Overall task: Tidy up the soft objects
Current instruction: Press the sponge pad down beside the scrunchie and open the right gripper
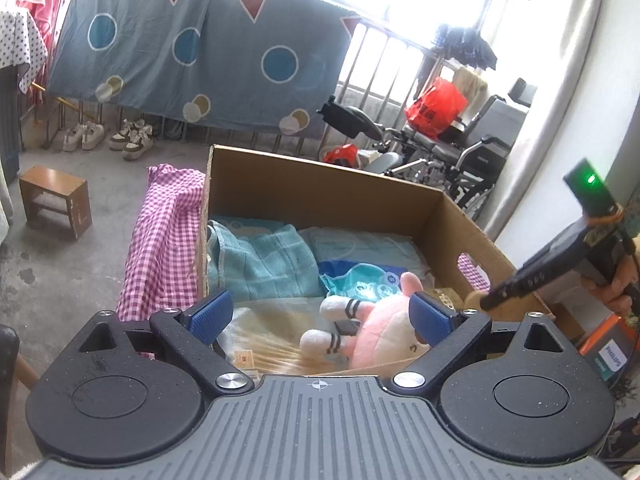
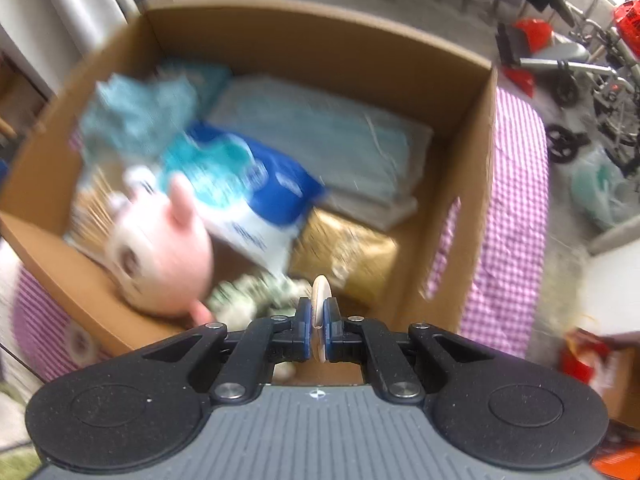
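A cardboard box (image 1: 320, 184) stands on a pink checked cloth (image 1: 164, 248). Inside lie folded teal towels (image 1: 260, 260), a blue-and-white pack (image 1: 360, 276) and a pink plush toy (image 1: 380, 328). My left gripper (image 1: 320, 316) is open and empty above the box's near edge. In the right wrist view the box (image 2: 312, 36) fills the frame, with the pink plush (image 2: 168, 248) at the left and a greenish plush (image 2: 256, 292) below. My right gripper (image 2: 318, 320) is shut on a thin cream-white soft part (image 2: 321, 292) over the box's near side. It shows from outside in the left wrist view (image 1: 560, 260).
A wheelchair (image 1: 460, 152) and a red bag (image 1: 436, 108) stand behind the box. A wooden stool (image 1: 56, 200) and shoes (image 1: 108, 136) sit on the floor at the left. A sheet (image 1: 192, 48) hangs on the railing. An orange box (image 1: 608, 352) lies at the right.
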Tool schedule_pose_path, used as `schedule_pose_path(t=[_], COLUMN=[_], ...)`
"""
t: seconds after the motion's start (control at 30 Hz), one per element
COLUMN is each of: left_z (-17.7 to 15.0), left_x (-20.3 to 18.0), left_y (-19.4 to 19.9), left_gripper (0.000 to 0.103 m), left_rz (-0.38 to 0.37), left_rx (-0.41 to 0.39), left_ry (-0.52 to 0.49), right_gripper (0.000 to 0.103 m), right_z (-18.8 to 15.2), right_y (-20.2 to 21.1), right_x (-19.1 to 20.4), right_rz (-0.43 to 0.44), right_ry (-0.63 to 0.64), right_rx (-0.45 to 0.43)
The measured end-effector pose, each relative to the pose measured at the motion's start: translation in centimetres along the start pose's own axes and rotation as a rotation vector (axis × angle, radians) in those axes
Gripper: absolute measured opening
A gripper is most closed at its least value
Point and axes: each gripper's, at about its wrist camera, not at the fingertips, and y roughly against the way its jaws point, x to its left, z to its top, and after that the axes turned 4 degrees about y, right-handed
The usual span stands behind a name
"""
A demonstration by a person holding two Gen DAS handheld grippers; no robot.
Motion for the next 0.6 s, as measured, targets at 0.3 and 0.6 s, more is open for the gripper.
schedule_pose_path(t=[0.3,0.6], left_z=[-0.2,-0.2], left_x=[1.1,1.2], left_y=[0.0,0.0], left_gripper=[0.095,0.095], left_rz=[-0.017,-0.031], left_rx=[-0.004,-0.012], left_ry=[0.029,0.031], right_gripper=[0.007,0.013], right_z=[1.7,2.1], right_y=[-3.9,-5.1], right_x=[1.1,2.1], right_rz=[-0.014,-0.190], right_ry=[0.090,0.211], right_rx=[0.245,0.268])
